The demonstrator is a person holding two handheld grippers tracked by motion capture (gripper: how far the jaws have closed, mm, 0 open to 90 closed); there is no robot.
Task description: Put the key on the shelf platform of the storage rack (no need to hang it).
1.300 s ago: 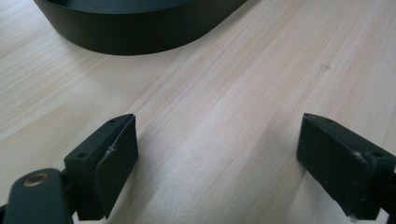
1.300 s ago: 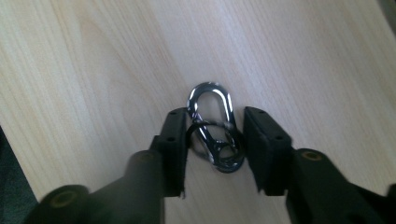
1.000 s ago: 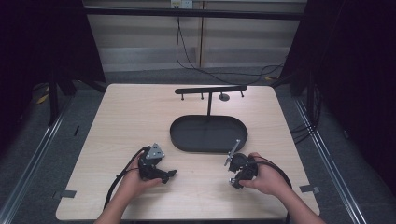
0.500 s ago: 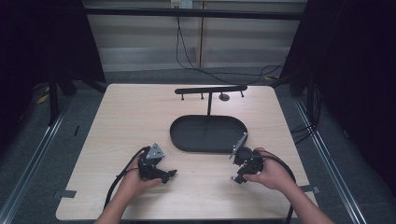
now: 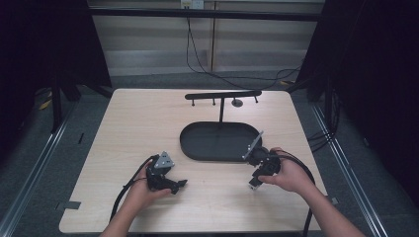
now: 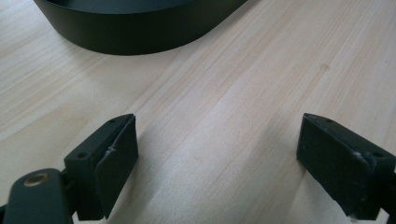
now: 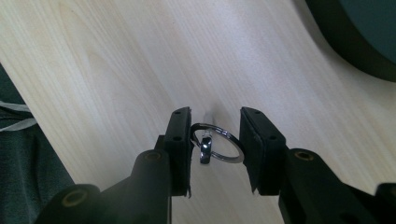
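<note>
gripping a metal key ring (image 7: pixel 218 148) across its width, right tool (image 7: pixel 215 148); left tool (image 6: pixel 217 165) wide open, empty

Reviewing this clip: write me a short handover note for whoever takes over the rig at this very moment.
Right gripper: shut on a metal key ring, held just above the table near the black oval tray.
Left gripper: open, holding nothing, low over the table beside the tray.
Done: ring picked up.
Left: probably hanging it on a peg of the T-shaped stand rising from the tray; one small item already hangs there.
</note>
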